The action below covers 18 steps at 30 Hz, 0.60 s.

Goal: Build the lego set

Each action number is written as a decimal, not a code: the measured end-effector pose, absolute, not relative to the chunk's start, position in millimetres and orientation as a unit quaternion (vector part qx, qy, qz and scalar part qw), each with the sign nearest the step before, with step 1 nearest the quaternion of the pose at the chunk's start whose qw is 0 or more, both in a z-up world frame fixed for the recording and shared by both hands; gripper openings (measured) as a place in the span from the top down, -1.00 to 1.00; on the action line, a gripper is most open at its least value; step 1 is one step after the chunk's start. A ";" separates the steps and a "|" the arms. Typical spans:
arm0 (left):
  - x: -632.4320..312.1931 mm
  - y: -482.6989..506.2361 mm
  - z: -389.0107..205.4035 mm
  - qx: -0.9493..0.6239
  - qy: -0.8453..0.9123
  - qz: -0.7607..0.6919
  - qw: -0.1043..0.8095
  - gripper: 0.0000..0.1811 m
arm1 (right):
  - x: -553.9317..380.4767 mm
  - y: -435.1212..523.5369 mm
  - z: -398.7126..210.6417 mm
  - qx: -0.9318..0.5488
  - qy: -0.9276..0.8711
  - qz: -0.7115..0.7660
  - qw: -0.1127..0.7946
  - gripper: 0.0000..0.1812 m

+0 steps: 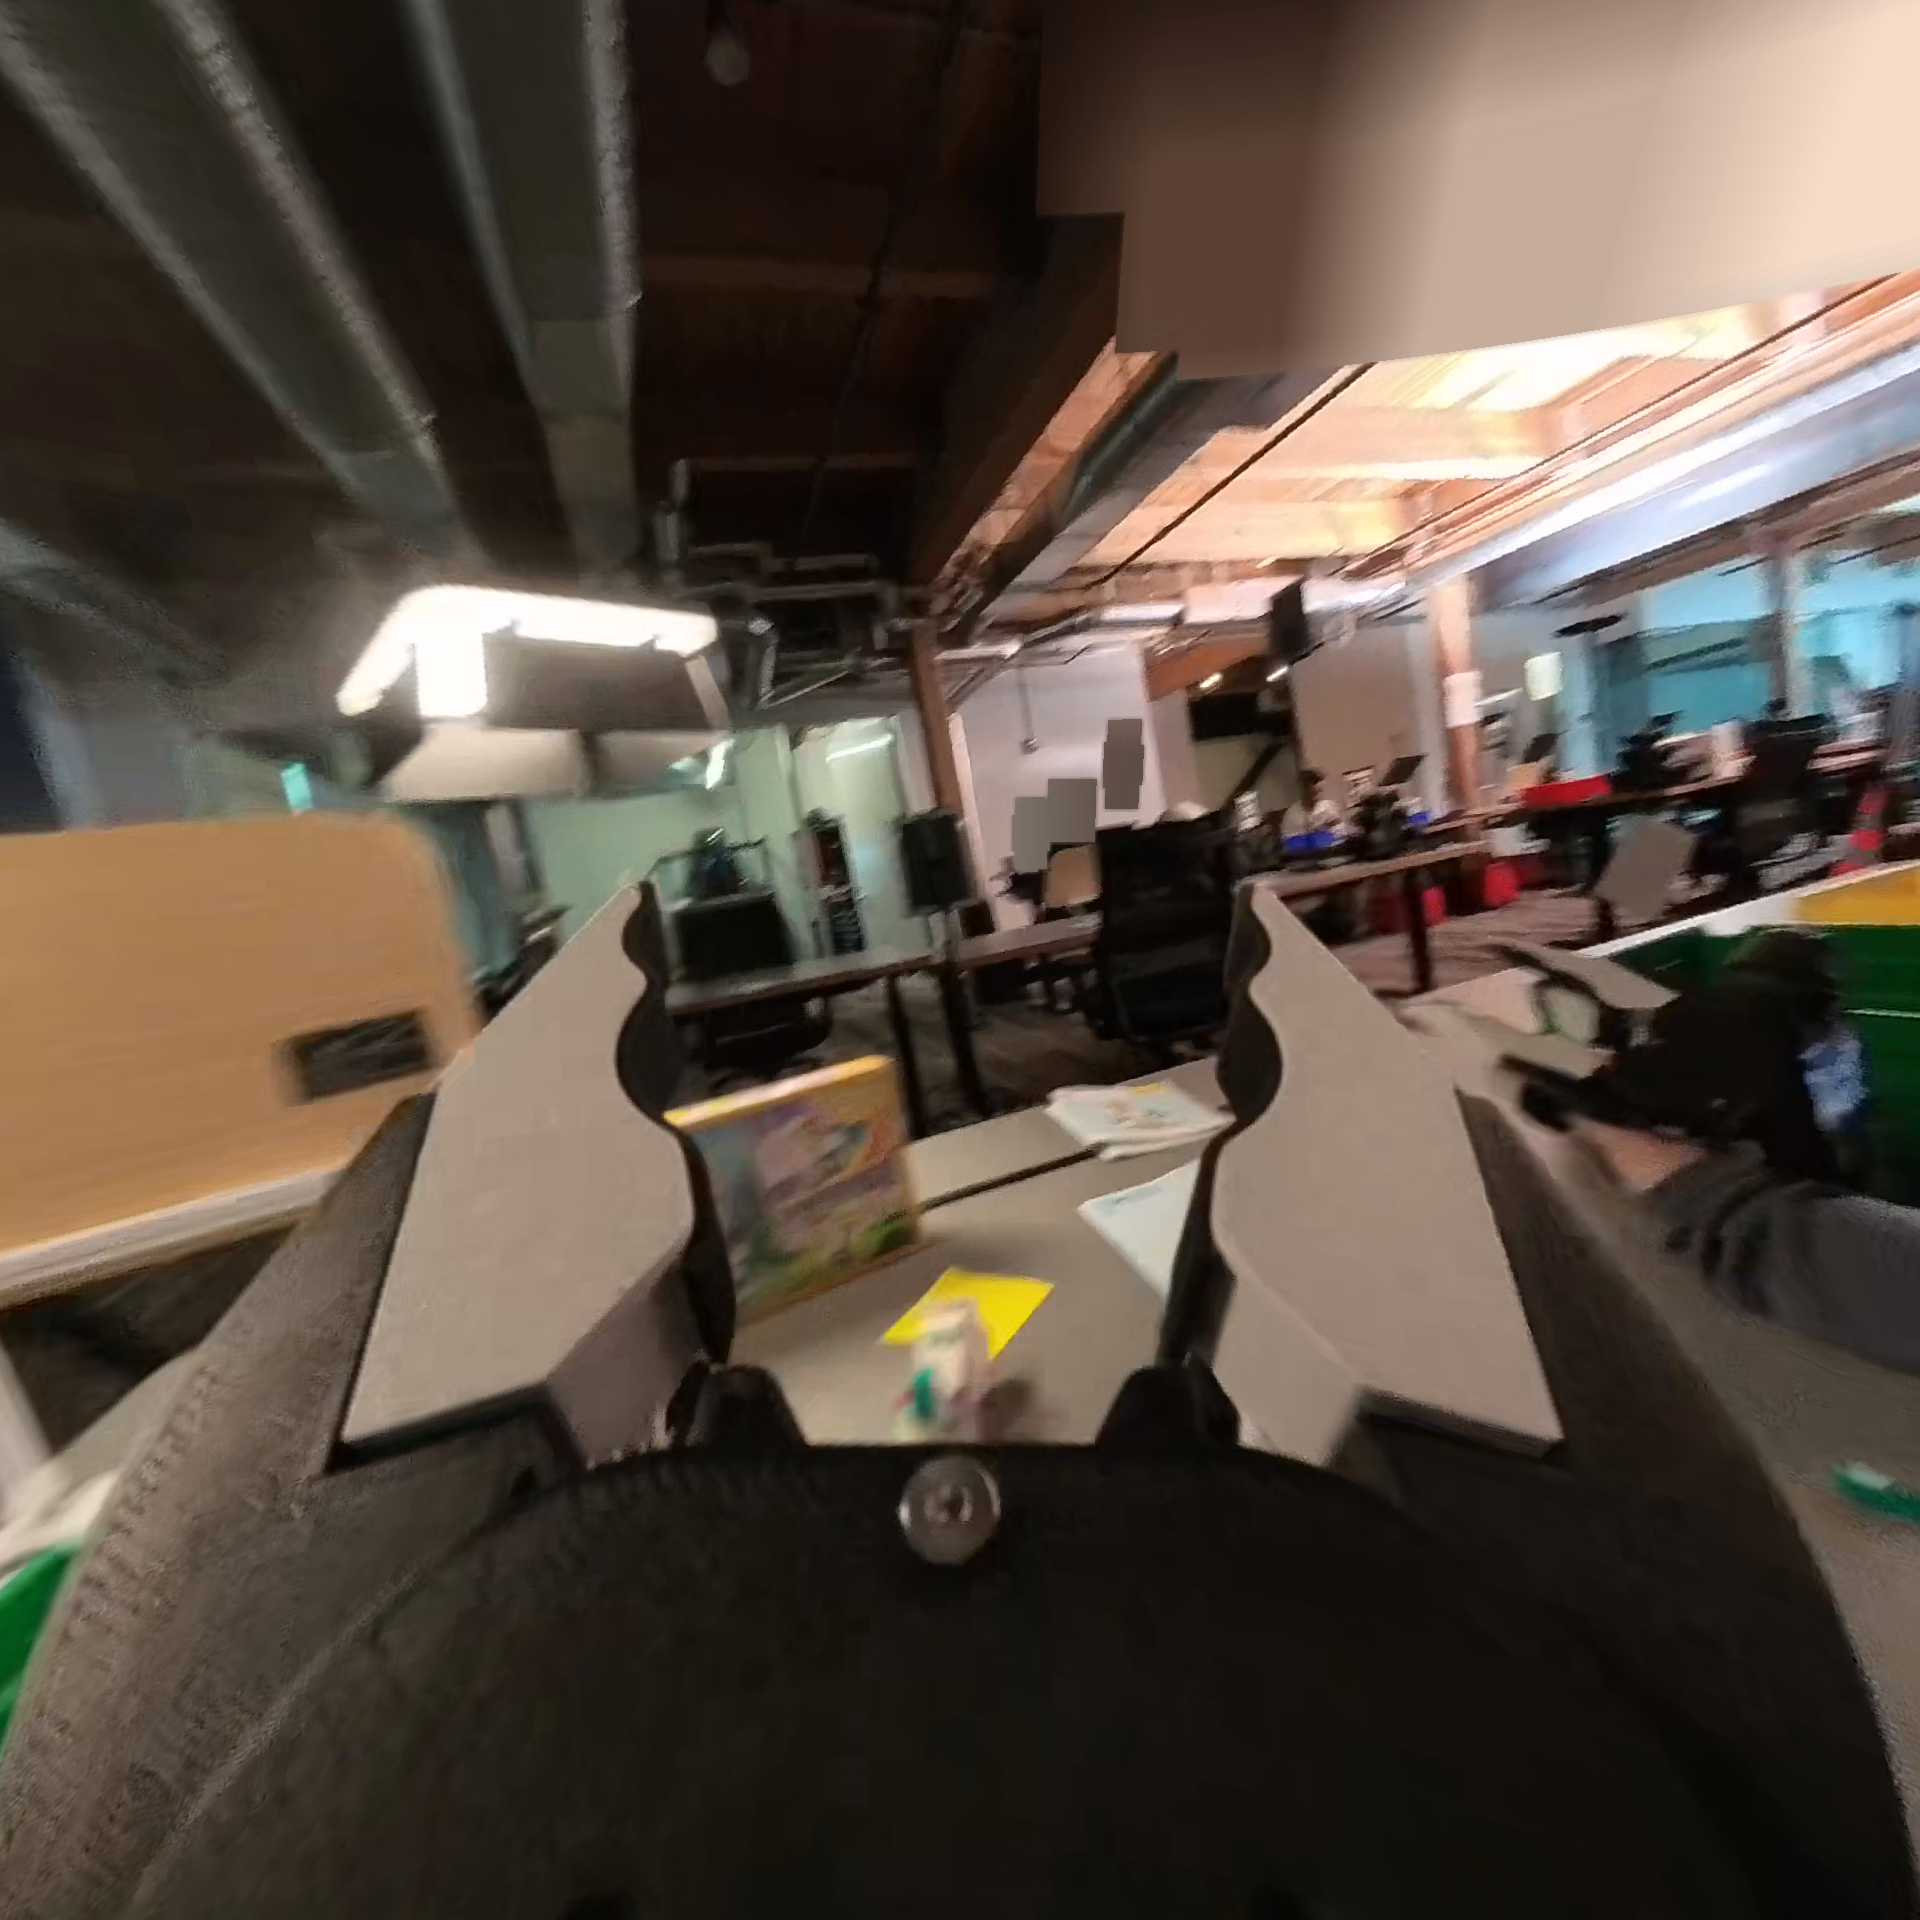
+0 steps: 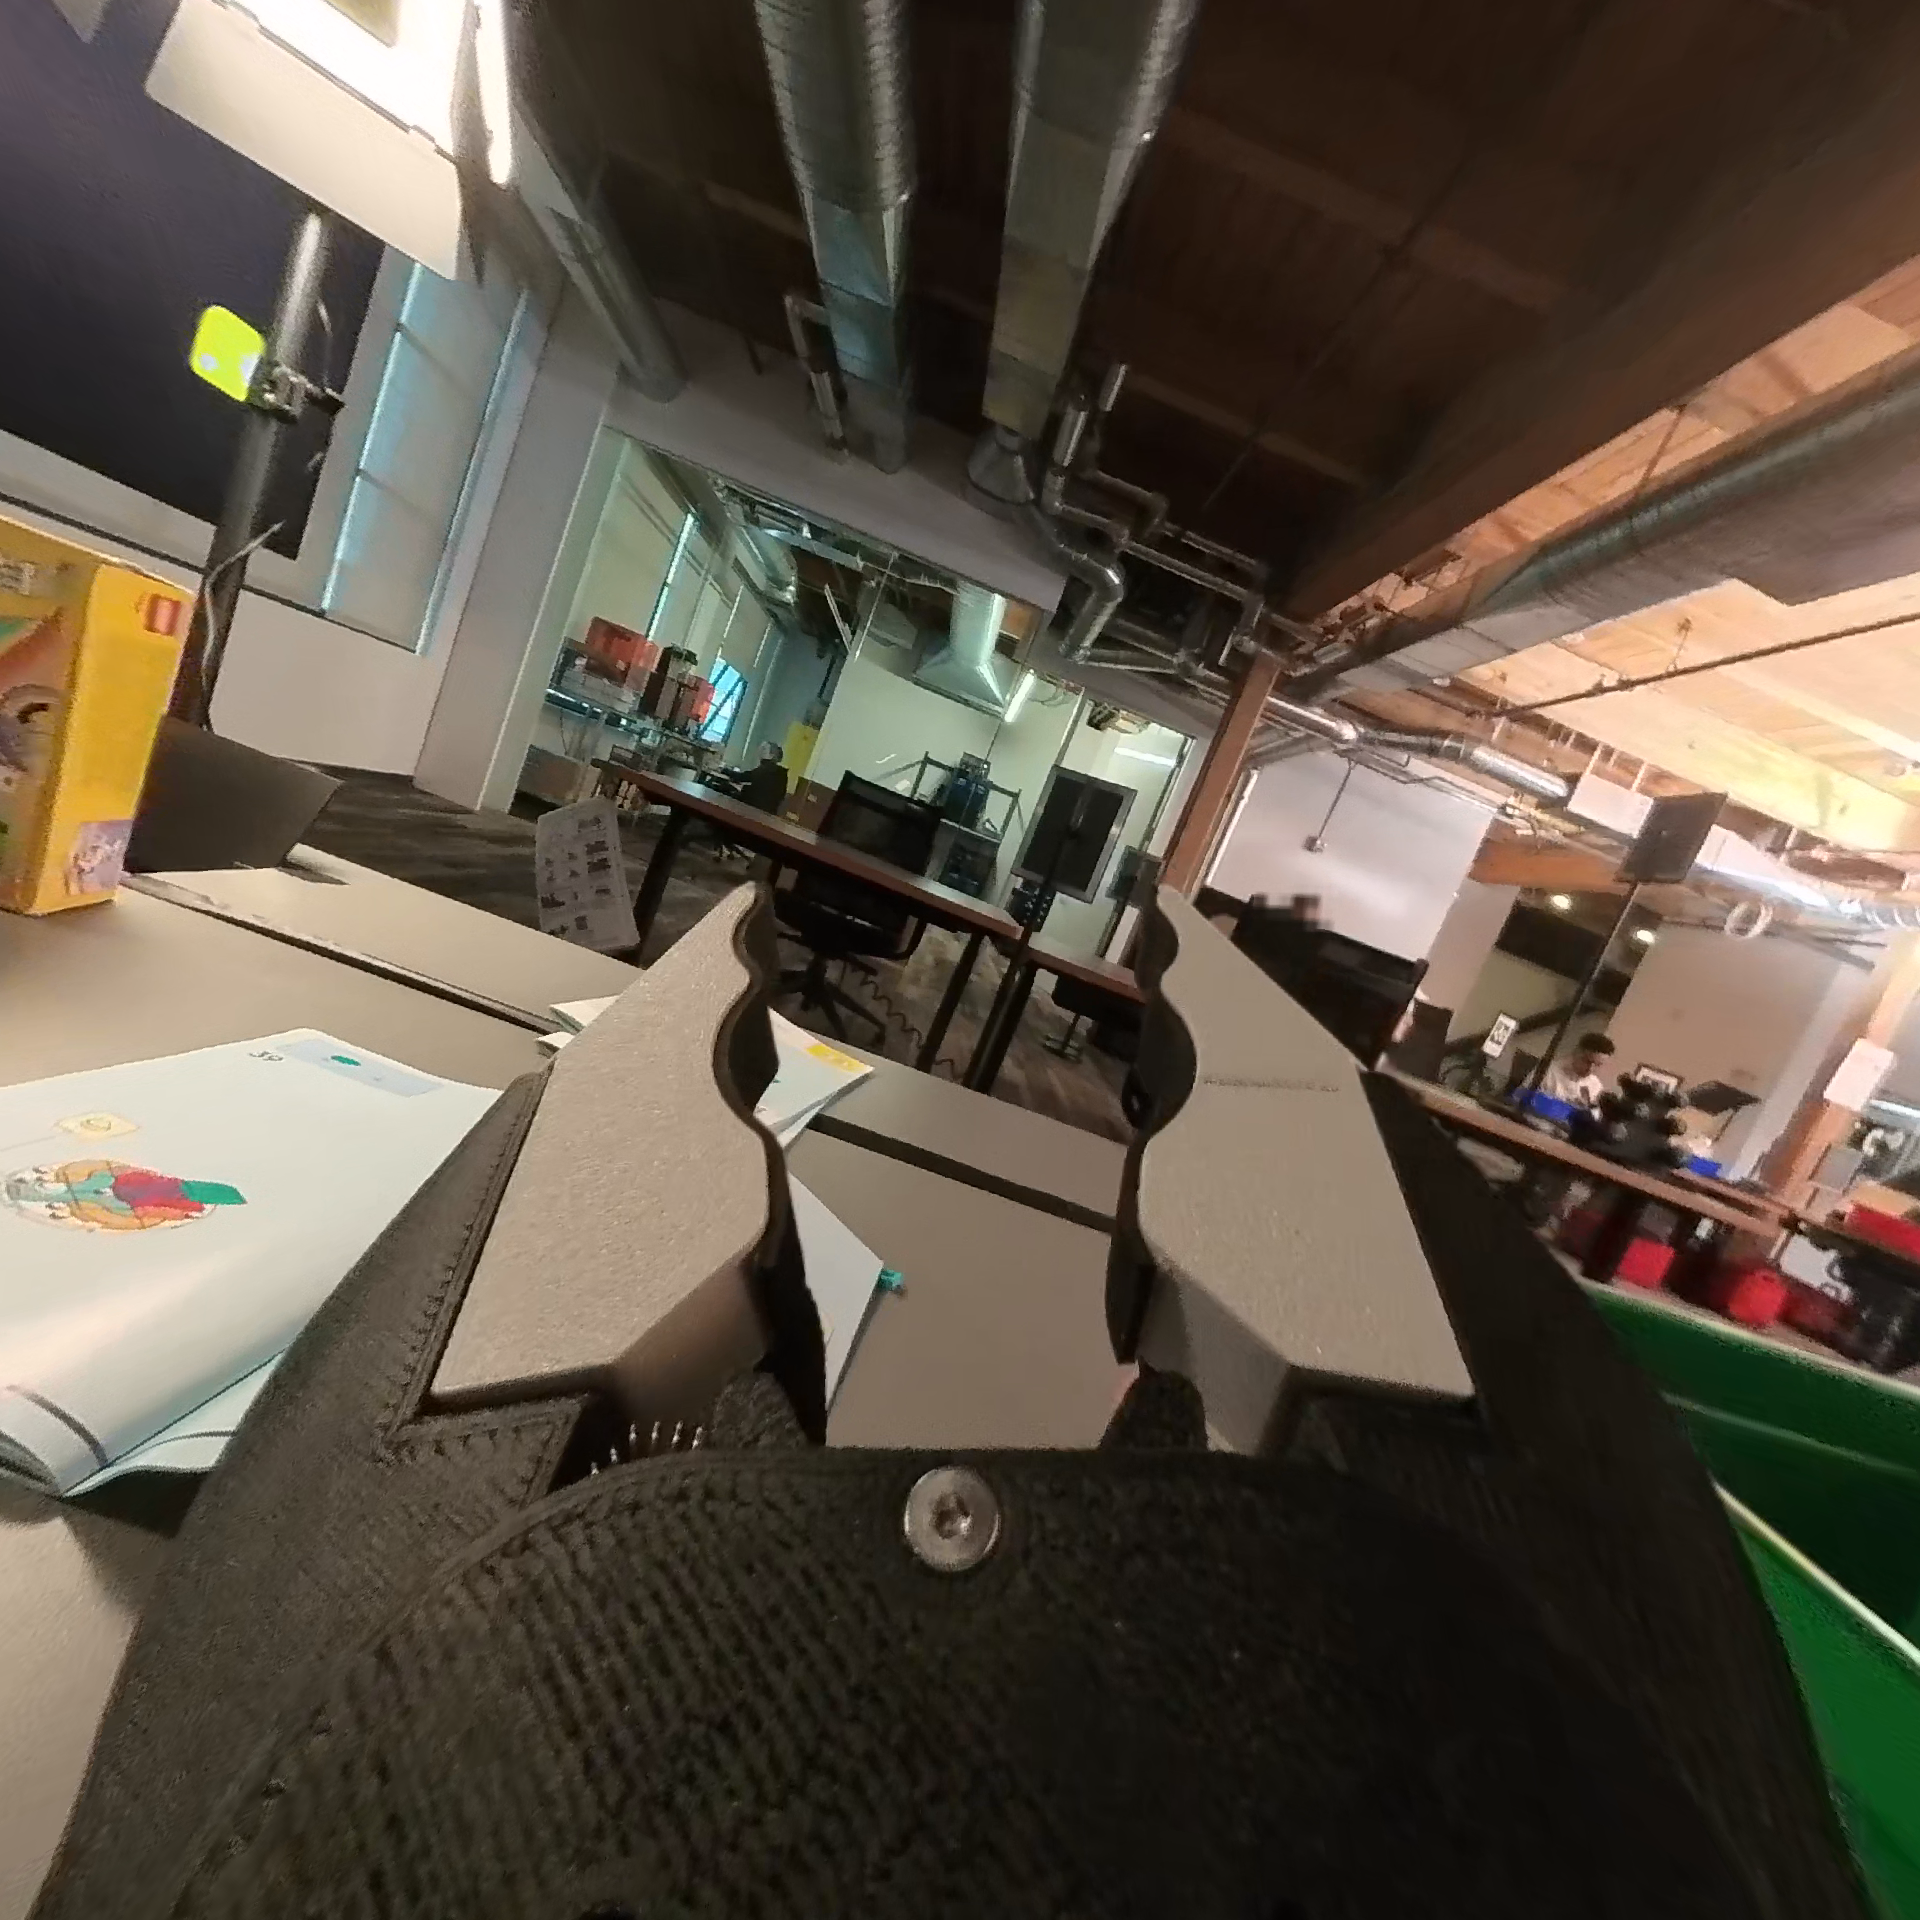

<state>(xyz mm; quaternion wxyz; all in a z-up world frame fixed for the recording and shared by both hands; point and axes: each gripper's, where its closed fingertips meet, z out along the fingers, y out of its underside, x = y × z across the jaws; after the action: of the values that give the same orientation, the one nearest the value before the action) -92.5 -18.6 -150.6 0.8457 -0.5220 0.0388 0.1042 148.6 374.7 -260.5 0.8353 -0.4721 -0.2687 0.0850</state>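
Note:
In the left wrist view my left gripper (image 1: 940, 914) is open and empty, held above the grey table (image 1: 997, 1216). A small white and green lego build (image 1: 943, 1371) stands blurred between the finger bases, in front of a yellow plate (image 1: 971, 1311). The lego box (image 1: 805, 1179) stands behind it. The other gripper (image 1: 1704, 1049) shows at the right with a sleeve. In the right wrist view my right gripper (image 2: 956, 914) is open and empty, low over the table (image 2: 966, 1340). An open instruction booklet (image 2: 187, 1236) lies at the left. A tiny teal lego piece (image 2: 891, 1282) lies at its edge.
A green bin (image 2: 1766, 1455) stands at the right; it also shows in the left wrist view (image 1: 1870, 977). The yellow lego box (image 2: 73, 727) stands at far left. More booklets (image 1: 1138, 1112) lie farther back. A small green piece (image 1: 1870, 1488) lies at the right. The gap from one gripper's tips to the other's is roughly 50 centimeters.

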 end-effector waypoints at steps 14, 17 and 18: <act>-266.0 -35.6 -372.3 -0.945 0.196 0.018 0.259 0.30 | 152.3 385.1 -267.3 -0.498 -0.258 0.068 0.825 0.25; -268.4 -37.7 -398.8 -0.958 0.223 -0.023 0.180 0.41 | 154.6 386.4 -268.2 -0.503 -0.255 0.059 0.824 0.25; -269.5 -38.2 -404.0 -0.959 0.229 -0.027 0.166 0.45 | 154.6 386.5 -268.3 -0.503 -0.255 0.058 0.824 0.25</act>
<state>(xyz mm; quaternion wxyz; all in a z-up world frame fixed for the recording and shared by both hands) -269.5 -38.2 -404.0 0.1660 -0.9587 0.2292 -0.0271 154.6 386.5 -268.3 0.8236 -0.5033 -0.2548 0.0583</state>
